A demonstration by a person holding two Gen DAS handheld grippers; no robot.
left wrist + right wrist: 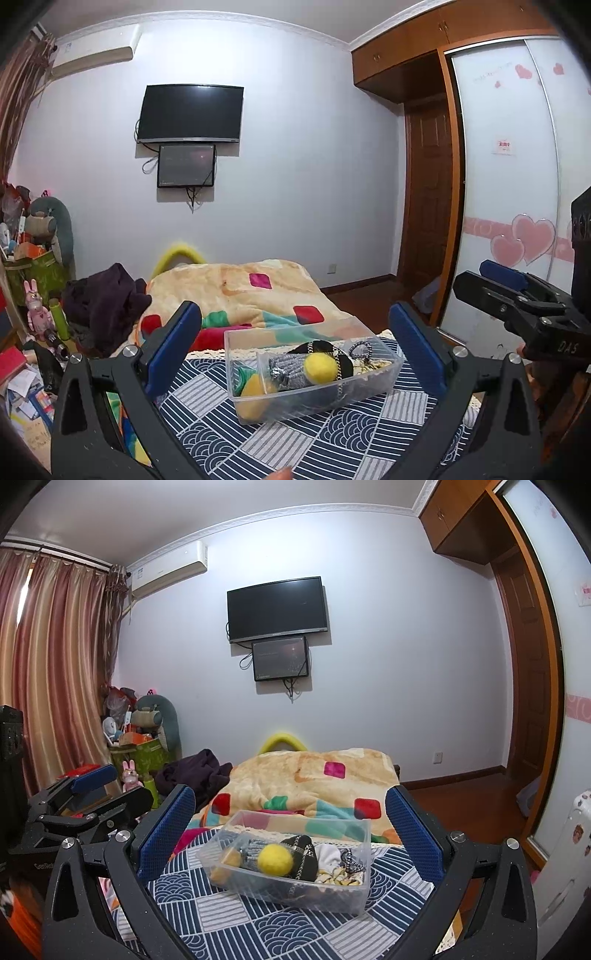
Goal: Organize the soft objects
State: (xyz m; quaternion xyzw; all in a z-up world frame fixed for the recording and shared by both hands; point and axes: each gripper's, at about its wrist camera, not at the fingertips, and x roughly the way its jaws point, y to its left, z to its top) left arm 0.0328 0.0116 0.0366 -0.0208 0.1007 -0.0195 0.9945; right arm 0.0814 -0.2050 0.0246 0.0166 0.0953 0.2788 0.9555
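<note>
On a navy patterned bedcover (280,926), a clear plastic bin (295,893) holds a yellow felt ball (275,859) atop dark fabric, while left gripper (295,347) and right gripper (290,830), both spread wide and empty, flank the bin.

Clear plastic rectangular bin (373,384) holds a yellow felt ball (320,367), black chain-trimmed pouch (304,854), grey-striped knit (286,371). Cloth beneath (229,908): navy-white wave and stripe patchwork. Blanket (236,291): beige with red, pink, teal squares.
</note>
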